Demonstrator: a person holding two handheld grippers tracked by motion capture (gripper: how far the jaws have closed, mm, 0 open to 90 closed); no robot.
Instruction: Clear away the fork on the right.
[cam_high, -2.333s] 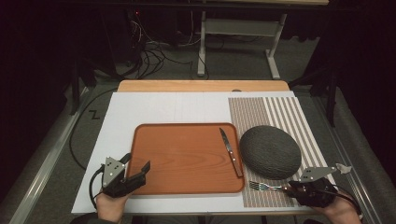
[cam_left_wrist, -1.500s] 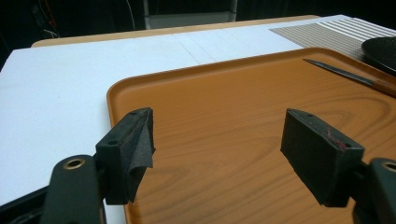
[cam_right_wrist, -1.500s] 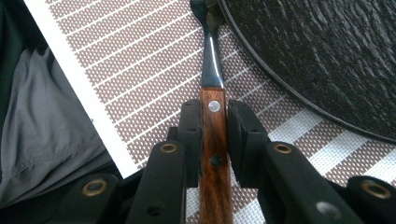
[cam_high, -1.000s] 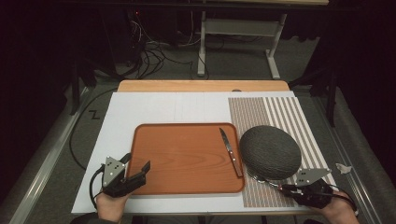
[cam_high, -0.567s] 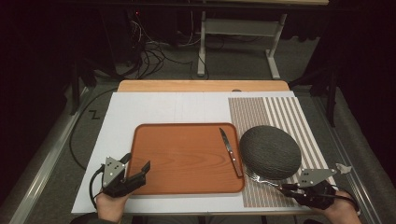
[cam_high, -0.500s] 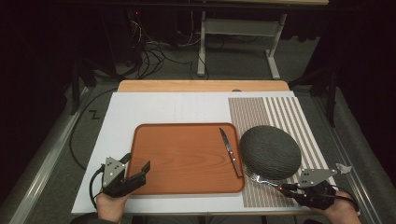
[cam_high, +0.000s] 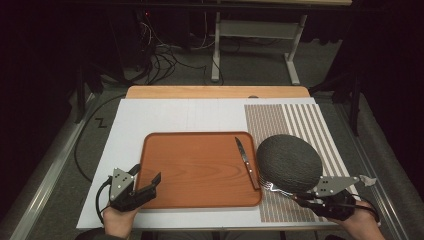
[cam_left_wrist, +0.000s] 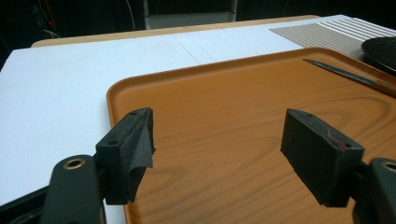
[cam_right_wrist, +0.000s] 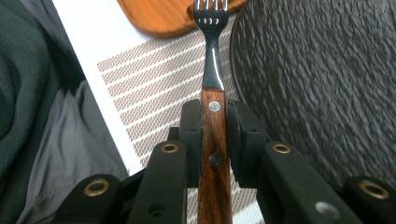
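Observation:
A fork with a wooden handle is clamped in my right gripper, which is shut on it at the table's front right. Its tines point left, toward the tray's corner, beside the rim of a dark grey textured plate. An orange-brown tray lies in the middle with a knife along its right side. At the tray's front left corner my left gripper is open, its pads hovering over bare tray with nothing between them.
The plate sits on a striped placemat at the right. A white board covers the wooden table. Beyond the table are cables and a metal stand's legs on the floor. In the right gripper view the plate lies close on the right.
My right gripper and the fork have shifted slightly up and toward the plate's front rim. The left gripper has stayed still.

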